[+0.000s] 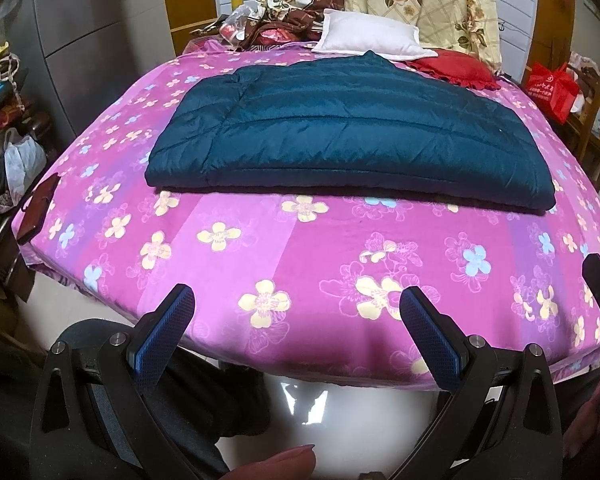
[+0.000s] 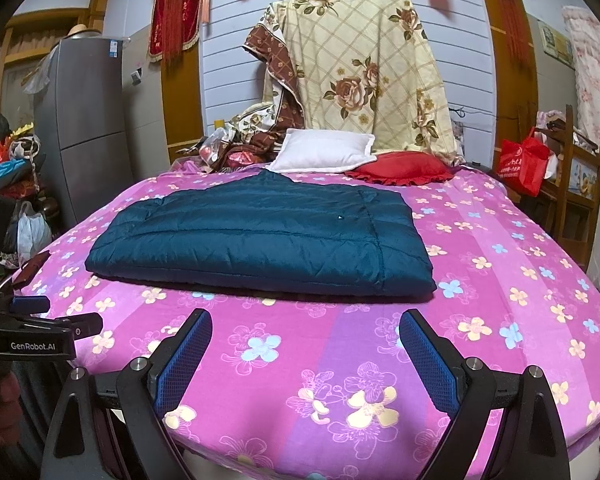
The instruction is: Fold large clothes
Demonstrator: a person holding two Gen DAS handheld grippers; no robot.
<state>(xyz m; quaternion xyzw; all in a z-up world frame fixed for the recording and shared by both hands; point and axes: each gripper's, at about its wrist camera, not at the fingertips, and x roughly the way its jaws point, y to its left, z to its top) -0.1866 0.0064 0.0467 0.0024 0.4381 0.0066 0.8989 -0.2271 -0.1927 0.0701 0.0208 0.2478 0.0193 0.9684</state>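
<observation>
Left wrist view: the teal quilted jacket (image 1: 340, 136) lies folded in a flat rectangle mid-bed (image 1: 300, 248). Left gripper (image 1: 296, 300) and right gripper (image 2: 306, 322) hang spread and empty at the near edge. Folding looks nearly finished; another fold would need both reaching forward to a hem.

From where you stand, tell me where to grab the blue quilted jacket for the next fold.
Probably take the blue quilted jacket at its two near corners, coming from the near bed edge. It lies flat as a wide rectangle, its thick near edge facing you and slightly raised off the pink floral sheet. The left gripper and right gripper are open and empty, one per corner.
</observation>
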